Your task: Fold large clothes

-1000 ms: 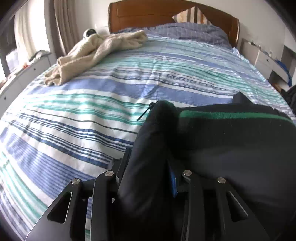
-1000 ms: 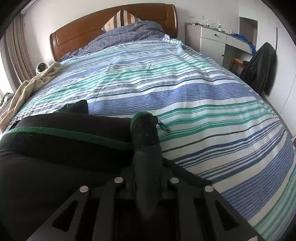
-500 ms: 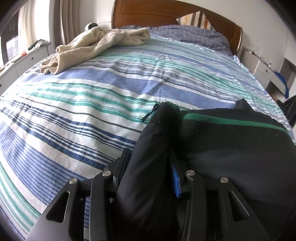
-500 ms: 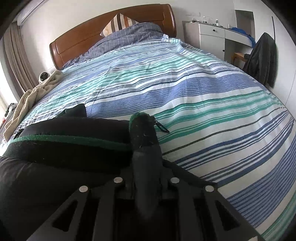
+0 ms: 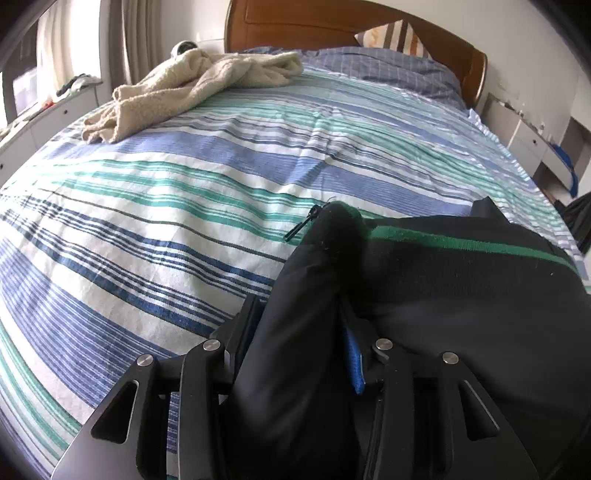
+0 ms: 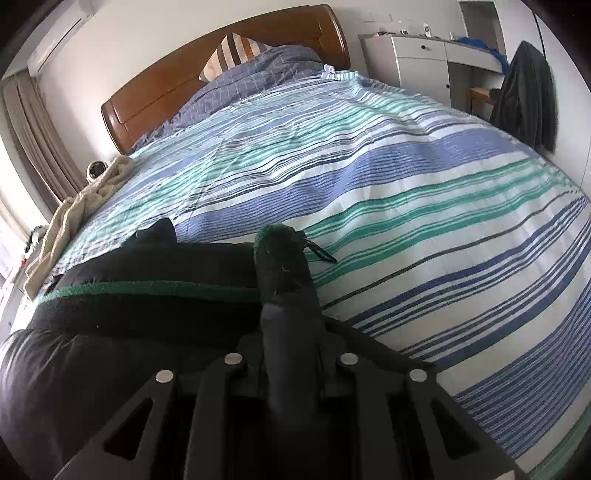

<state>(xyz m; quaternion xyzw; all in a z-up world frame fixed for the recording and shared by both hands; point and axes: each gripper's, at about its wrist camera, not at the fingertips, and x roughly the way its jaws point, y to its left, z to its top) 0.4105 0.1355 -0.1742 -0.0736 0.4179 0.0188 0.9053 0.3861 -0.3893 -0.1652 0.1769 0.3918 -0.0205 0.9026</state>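
A black jacket (image 5: 461, 295) with a green-striped hem lies stretched over the striped bed. My left gripper (image 5: 303, 325) is shut on the jacket's left corner, where a zipper pull (image 5: 301, 225) sticks out. My right gripper (image 6: 288, 317) is shut on the jacket's (image 6: 147, 291) right corner, which bunches up between the jaws with a small zipper pull (image 6: 319, 253) at its tip. The hem runs taut between the two grippers. The fingertips are hidden by the cloth.
The blue, teal and white striped bedcover (image 5: 221, 177) spreads ahead. A beige fleece blanket (image 5: 192, 85) lies at the far left by the wooden headboard (image 5: 332, 26). A white cabinet (image 6: 417, 62) and a chair with dark clothes (image 6: 524, 96) stand to the right.
Both grippers have moved forward and lower toward the bed with the jacket hem still held. The bed's far end now looks closer in both views.
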